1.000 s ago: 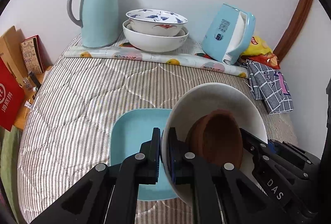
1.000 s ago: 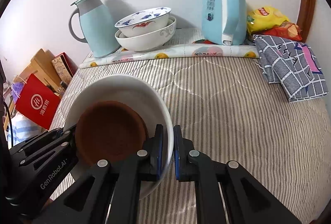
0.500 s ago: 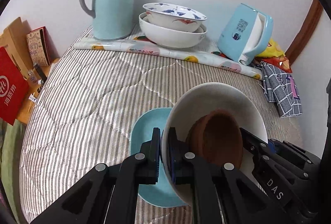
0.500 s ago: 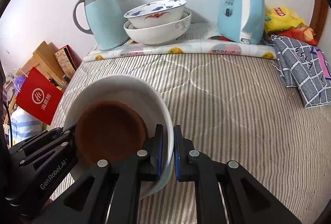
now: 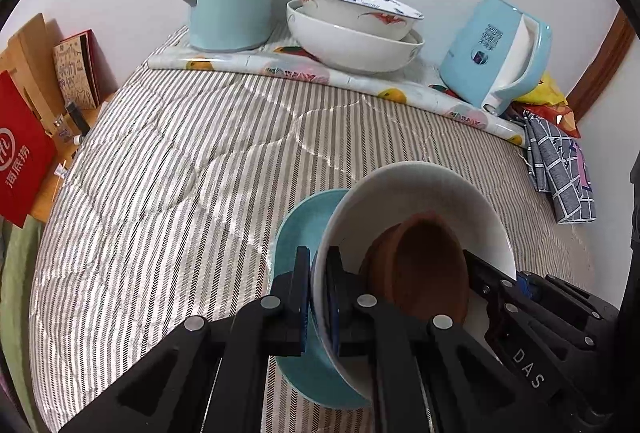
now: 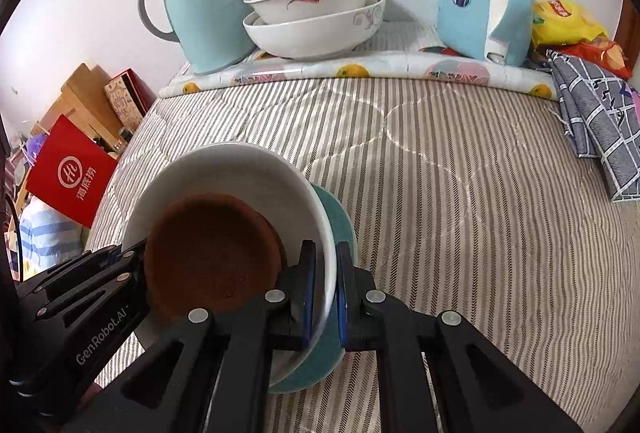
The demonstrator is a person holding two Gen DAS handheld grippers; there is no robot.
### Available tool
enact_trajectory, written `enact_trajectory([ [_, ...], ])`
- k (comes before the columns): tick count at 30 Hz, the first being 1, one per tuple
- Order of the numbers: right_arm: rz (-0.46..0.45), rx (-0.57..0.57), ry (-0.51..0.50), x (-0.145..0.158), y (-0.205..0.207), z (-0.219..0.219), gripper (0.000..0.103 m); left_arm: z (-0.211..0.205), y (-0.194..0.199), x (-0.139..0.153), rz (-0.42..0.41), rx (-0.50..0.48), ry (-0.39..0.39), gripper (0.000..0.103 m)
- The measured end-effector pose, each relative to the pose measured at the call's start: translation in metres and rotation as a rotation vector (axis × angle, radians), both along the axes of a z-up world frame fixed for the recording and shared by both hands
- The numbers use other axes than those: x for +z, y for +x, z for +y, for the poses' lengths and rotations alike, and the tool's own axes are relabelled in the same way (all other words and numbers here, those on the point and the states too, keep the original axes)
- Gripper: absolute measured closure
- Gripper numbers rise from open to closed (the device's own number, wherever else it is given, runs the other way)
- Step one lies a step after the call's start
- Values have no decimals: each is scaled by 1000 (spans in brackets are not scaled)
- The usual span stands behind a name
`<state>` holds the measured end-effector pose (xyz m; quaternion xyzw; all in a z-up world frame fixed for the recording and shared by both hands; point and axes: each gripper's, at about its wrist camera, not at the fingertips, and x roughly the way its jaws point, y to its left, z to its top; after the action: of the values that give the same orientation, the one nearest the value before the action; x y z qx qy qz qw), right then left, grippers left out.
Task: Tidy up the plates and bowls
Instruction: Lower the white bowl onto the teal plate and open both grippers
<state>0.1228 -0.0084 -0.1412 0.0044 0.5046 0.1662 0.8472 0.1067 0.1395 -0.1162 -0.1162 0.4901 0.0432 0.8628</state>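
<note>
Left gripper (image 5: 318, 293) & right gripper (image 6: 325, 291) each clamp opposite rims of white bowl (image 5: 420, 189), w/ brown bowl (image 5: 424, 269) inside, above teal plate (image 5: 298, 225) near bed's (image 5: 160, 173) front edge, probably for stacking.

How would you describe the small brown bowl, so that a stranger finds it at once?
Look at the striped quilt, near its front edge, where two tools hold a white bowl above a teal plate. The brown bowl sits inside the white one: the only dark, unglazed dish here.
</note>
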Motion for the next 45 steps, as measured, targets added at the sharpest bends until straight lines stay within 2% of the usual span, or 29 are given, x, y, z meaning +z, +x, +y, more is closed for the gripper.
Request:
enact_trajectory([
  [7,27,11,-2,-12,6,6,94,4,4,-10,20,5,-1,95],
  [21,22,36,-21,-11,8,8,92,8,5,-12,20,3,-34,91],
  [28,38,27,2,-11,6,3,89,8,3,-8,27,-4,-38,89],
  [35,12,31,-11,-1,-3,0,85,9,-2,-2,19,-3,-34,87],
  [38,0,20,-14,3,-7,-5,78,8,-6,0,17,-6,-40,87],
  [41,-11,16,-9,6,-12,-11,73,6,-10,4,13,-7,-30,81],
  [45,-27,20,-4,12,-19,-16,73,4,-16,12,-1,-8,-22,79],
])
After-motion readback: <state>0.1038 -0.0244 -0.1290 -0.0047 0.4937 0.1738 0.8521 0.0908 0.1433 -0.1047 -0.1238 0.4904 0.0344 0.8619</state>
